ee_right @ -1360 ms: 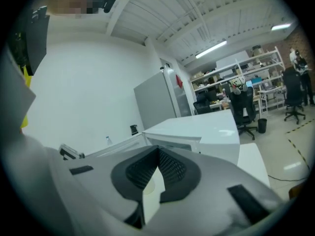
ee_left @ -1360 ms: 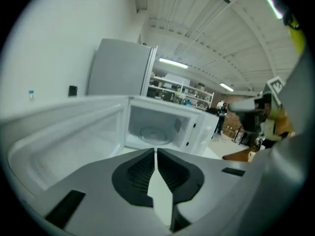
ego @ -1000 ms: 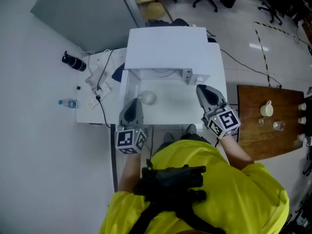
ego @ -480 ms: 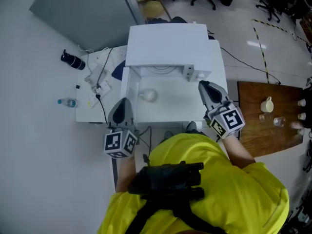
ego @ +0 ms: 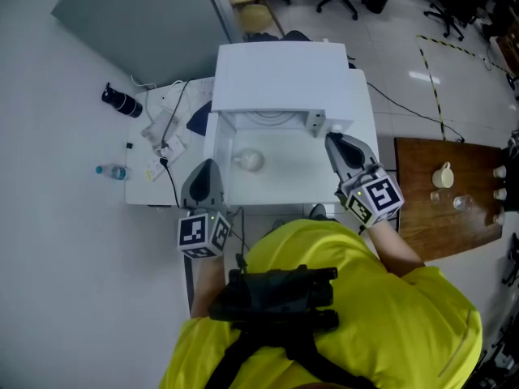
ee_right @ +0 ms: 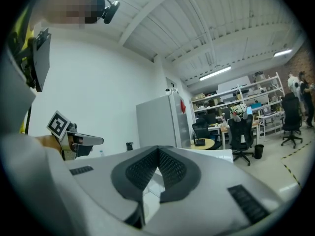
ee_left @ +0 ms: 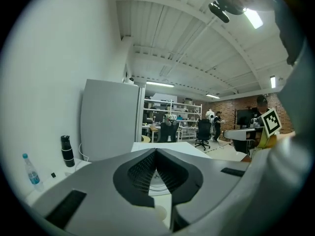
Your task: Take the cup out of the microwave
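The white microwave (ego: 280,79) stands on a white table (ego: 357,128), its front facing me, with the round turntable showing in its opening. A small white cup (ego: 250,160) stands on the white surface just in front of that opening. My left gripper (ego: 206,168) is shut and empty, a little to the left of the cup and nearer to me. My right gripper (ego: 333,142) is also shut and empty, at the right side of the opening. In the left gripper view (ee_left: 156,151) and the right gripper view (ee_right: 158,150) the pads meet with nothing between them.
On the table's left lie a black bottle (ego: 122,101), a water bottle (ego: 113,171) and cables (ego: 166,132). A brown wooden table (ego: 422,217) at the right carries a white jug (ego: 443,178) and glasses. Office chairs stand on the floor beyond.
My left gripper has drawn back from beside the cup, to the left and toward me. The right gripper has shifted only slightly. The cup has not moved.
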The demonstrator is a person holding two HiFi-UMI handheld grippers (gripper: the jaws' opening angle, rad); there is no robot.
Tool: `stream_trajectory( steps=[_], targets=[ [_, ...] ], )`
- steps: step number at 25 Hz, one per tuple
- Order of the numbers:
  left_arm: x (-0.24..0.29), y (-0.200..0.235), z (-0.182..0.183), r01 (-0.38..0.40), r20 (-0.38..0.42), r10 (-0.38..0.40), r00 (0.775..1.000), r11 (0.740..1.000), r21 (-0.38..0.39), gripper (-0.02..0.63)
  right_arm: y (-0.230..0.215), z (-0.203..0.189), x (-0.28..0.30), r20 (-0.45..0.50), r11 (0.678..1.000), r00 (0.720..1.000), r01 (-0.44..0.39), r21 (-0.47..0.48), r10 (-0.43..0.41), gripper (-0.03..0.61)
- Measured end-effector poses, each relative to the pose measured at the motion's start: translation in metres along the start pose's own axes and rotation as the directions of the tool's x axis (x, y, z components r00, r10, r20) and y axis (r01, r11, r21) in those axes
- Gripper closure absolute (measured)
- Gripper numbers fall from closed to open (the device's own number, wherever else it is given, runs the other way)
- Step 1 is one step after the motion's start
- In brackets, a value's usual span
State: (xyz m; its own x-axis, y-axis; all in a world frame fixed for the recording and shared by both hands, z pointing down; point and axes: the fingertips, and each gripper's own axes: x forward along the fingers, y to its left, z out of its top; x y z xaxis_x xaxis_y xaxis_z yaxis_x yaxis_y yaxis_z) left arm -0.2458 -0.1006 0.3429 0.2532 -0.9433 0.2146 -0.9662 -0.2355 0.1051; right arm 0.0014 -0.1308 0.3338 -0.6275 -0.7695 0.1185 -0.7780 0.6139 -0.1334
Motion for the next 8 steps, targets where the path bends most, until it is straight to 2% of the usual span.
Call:
stream_trajectory(
  steps=[8],
  targets=[
    [0.0004,0.002,-0.0034,-0.005,-0.007,0.005,1.0,1.0,0.002,0.614,0.0007,-0.0024,0.0036,-0.011,1.0,1.0,0.013,0.0,-0.013,0.575]
  ],
)
